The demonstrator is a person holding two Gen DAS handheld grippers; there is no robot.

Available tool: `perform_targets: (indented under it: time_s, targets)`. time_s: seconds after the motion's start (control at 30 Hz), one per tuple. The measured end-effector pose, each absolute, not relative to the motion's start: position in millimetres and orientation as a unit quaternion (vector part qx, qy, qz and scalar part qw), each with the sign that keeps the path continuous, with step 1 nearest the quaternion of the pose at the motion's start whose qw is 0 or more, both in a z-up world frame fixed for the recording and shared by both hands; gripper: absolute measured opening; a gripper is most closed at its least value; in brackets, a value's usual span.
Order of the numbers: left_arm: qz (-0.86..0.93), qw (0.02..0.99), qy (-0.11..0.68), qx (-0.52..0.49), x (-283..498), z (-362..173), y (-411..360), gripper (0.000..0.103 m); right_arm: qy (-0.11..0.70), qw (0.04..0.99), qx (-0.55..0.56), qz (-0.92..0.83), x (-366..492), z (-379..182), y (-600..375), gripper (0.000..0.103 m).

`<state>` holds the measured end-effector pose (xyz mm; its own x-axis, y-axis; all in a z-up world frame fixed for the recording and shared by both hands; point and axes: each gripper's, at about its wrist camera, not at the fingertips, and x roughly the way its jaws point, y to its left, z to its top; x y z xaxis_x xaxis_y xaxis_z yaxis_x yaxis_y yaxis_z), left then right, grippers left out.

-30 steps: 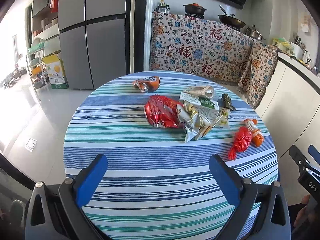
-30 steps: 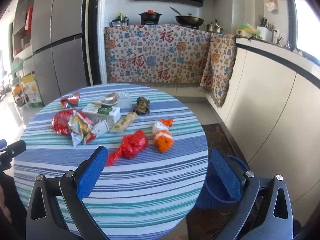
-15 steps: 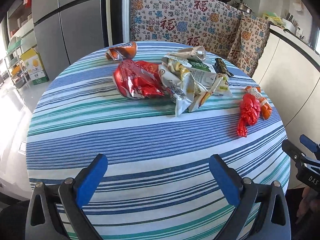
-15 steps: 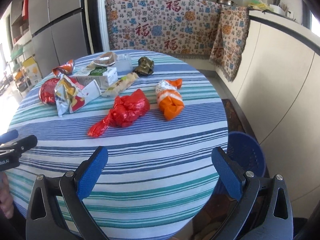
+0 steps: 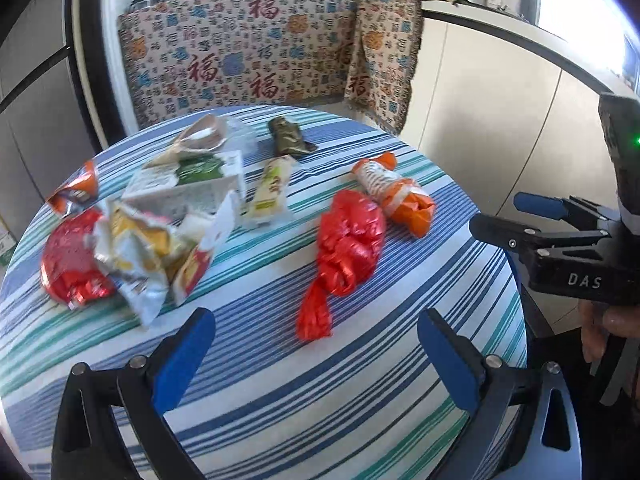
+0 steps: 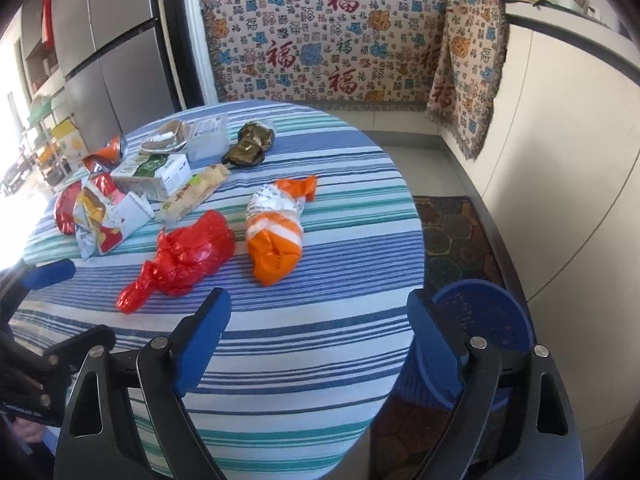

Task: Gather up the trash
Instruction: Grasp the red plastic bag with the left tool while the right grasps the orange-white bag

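Trash lies on a round striped table [image 5: 280, 380]: a knotted red plastic bag [image 5: 344, 248], also in the right wrist view [image 6: 188, 252], an orange and white bag [image 5: 394, 196] [image 6: 276, 228], a heap of snack wrappers [image 5: 132, 252] with a white and green carton [image 5: 188, 188], a long beige wrapper [image 5: 272, 188] and a dark green wrapper [image 5: 288, 138]. My left gripper [image 5: 316, 360] is open and empty, just short of the red bag. My right gripper [image 6: 316, 356] is open and empty over the table's near right edge; it also shows in the left wrist view [image 5: 516, 216].
A blue perforated bin [image 6: 480, 320] stands on the floor right of the table, by a patterned mat [image 6: 452, 236]. A patterned cloth [image 6: 332, 48] covers the counter behind, with pots on top. A grey fridge [image 6: 108, 56] stands at the left, white cabinets [image 6: 560, 160] at the right.
Both grippers have moved forward toward the trash; the left view has swung right, bringing the red bag in front of it. Both stay open and empty.
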<state>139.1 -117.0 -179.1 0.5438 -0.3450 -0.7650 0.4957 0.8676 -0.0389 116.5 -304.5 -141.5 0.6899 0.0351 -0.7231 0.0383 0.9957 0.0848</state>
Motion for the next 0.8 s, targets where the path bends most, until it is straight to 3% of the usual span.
perform_targets:
  time_s: [0.3, 0.37, 0.4, 0.43, 0.8]
  targets:
    - [-0.265, 0.854, 0.428, 0.13, 187, -200, -169, 0.09, 0.402, 0.912, 0.084, -0.009, 111, -158, -341, 0.09]
    - [-0.27, 0.85, 0.432, 0.138, 191, -203, -172, 0.075, 0.402, 0.912, 0.084, -0.007, 111, -158, -344, 0.09]
    - [-0.271, 0.846, 0.436, 0.141, 192, -206, -174, 0.052, 0.402, 0.912, 0.083, -0.006, 111, -159, -345, 0.09]
    - [-0.271, 0.84, 0.447, 0.143, 195, -210, -175, 0.045, 0.403, 0.911, 0.082, -0.006, 112, -159, -345, 0.09]
    - [-0.226, 0.854, 0.466, 0.052, 150, -205, -99, 0.045, 0.44, 0.891, 0.086, 0.076, 157, -157, -305, 0.089]
